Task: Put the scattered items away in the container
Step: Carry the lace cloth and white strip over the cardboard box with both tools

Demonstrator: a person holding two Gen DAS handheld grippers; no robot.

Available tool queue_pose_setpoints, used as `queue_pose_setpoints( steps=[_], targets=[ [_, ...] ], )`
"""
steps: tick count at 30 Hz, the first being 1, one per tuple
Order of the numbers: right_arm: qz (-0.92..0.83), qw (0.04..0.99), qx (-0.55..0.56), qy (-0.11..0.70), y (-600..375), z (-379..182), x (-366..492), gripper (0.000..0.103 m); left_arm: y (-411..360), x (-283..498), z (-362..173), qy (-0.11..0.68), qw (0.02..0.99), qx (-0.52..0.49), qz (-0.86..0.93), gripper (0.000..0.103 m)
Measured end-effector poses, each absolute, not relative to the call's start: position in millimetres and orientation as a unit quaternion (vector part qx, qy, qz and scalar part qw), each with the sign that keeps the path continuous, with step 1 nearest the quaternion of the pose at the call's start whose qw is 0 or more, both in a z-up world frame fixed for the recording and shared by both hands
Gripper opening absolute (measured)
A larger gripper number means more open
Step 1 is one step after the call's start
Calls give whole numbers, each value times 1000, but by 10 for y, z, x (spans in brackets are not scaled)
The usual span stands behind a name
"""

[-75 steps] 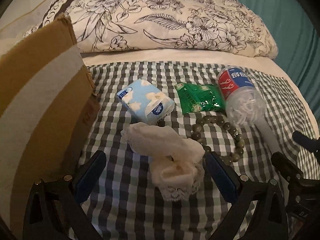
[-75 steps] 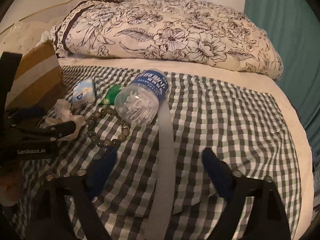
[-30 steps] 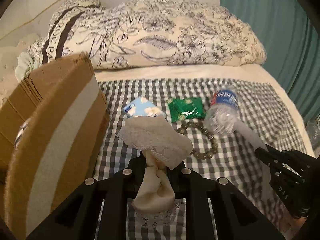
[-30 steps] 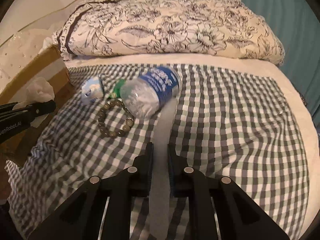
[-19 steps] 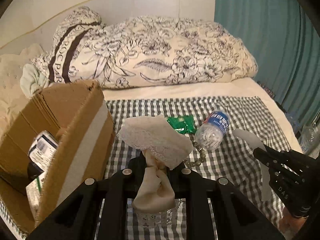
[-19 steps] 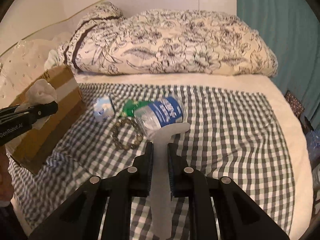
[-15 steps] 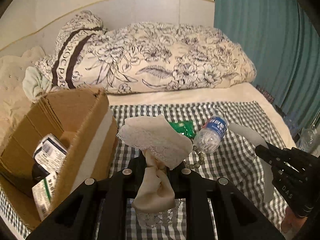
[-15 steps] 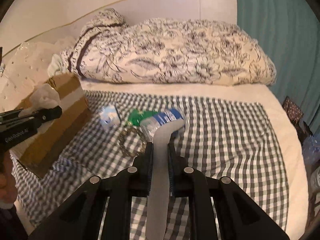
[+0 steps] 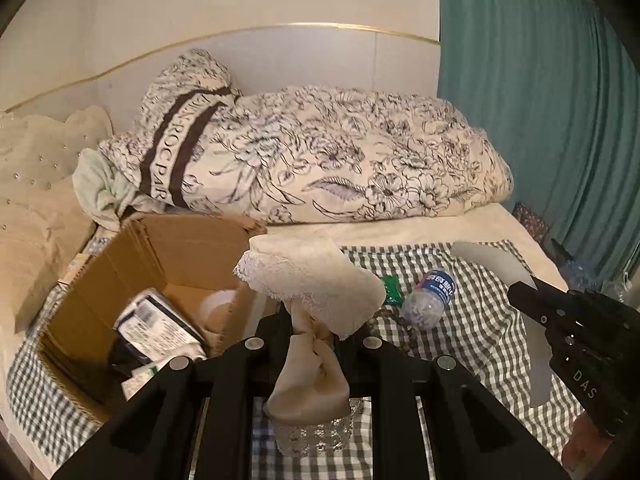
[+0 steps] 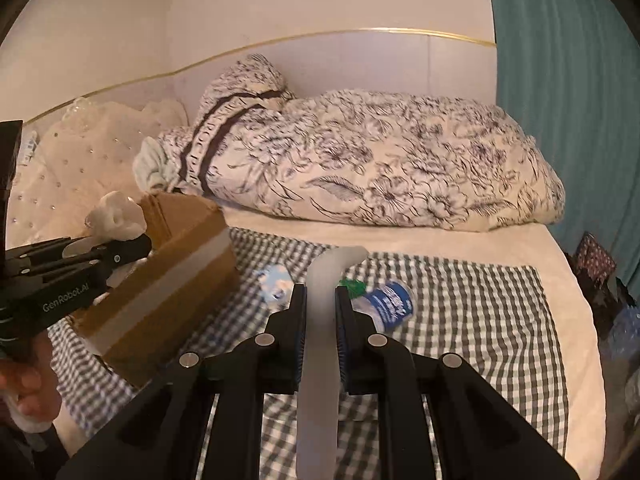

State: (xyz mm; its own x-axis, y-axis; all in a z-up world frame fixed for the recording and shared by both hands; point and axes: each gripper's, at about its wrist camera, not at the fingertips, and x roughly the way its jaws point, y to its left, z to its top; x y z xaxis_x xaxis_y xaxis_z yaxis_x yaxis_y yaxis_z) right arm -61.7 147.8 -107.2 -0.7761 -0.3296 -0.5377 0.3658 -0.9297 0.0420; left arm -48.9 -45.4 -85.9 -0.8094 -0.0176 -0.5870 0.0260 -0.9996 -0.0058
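Both claws are loaded up. Left claw (image 9: 310, 320), lower centre of the left wrist view, is clamped tight on a cream lace-trimmed cloth (image 9: 310, 292); the bundle flares out above the jaws and a lace edge hangs below them. Right claw (image 10: 320, 304), lower centre of its own view, is pinched on a pale translucent strip (image 10: 320, 344) that runs up between the jaws and curls over at its top end.

Biggest thing in shot is the bed (image 9: 432, 232), cream sheet showing below a rolled floral duvet (image 9: 340, 164) across the upper middle. A checked cloth (image 9: 480, 328) covers the near part of the bed. On it, at lower left of the left wrist view, sits the open cardboard box (image 9: 104, 276), with a dark wrapped packet (image 9: 156, 332) and a pale roll (image 9: 216, 308) inside. The lace cloth is up in the air just right of the box's near wall.

Right of centre on the checked cloth lies a plastic bottle (image 9: 430, 298) with a blue label, on its side. A green packet (image 9: 390, 288) peeks out just left of it, and a string of dark beads (image 9: 394, 320) lies just below. From the right wrist view, a small blue-and-white tissue pack (image 10: 274, 280) lies between box and bottle.
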Motion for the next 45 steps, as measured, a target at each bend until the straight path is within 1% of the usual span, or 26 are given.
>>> queue_pose_setpoints(
  steps=[17, 23, 34, 40, 45],
  targets=[
    [-945, 218, 243, 22, 1058, -747, -411, 13, -870, -134, -524, -5, 43, 269, -962, 15],
    [-944, 233, 234, -2, 888, -639, -495, 13, -1140, 11, -394, 8, 55, 256, -965, 16],
    [-941, 262, 213, 32, 323, -504, -415, 13, -1690, 27, -358, 35, 84, 248, -965, 16],
    [-939, 275, 205, 32, 67, -425, -429, 13, -1835, 38, -374, 38, 84, 249, -964, 16],
    [-934, 289, 201, 57, -218, -404, -389, 13, -1926, 13, -411, 37, 83, 248, -964, 16]
  ],
)
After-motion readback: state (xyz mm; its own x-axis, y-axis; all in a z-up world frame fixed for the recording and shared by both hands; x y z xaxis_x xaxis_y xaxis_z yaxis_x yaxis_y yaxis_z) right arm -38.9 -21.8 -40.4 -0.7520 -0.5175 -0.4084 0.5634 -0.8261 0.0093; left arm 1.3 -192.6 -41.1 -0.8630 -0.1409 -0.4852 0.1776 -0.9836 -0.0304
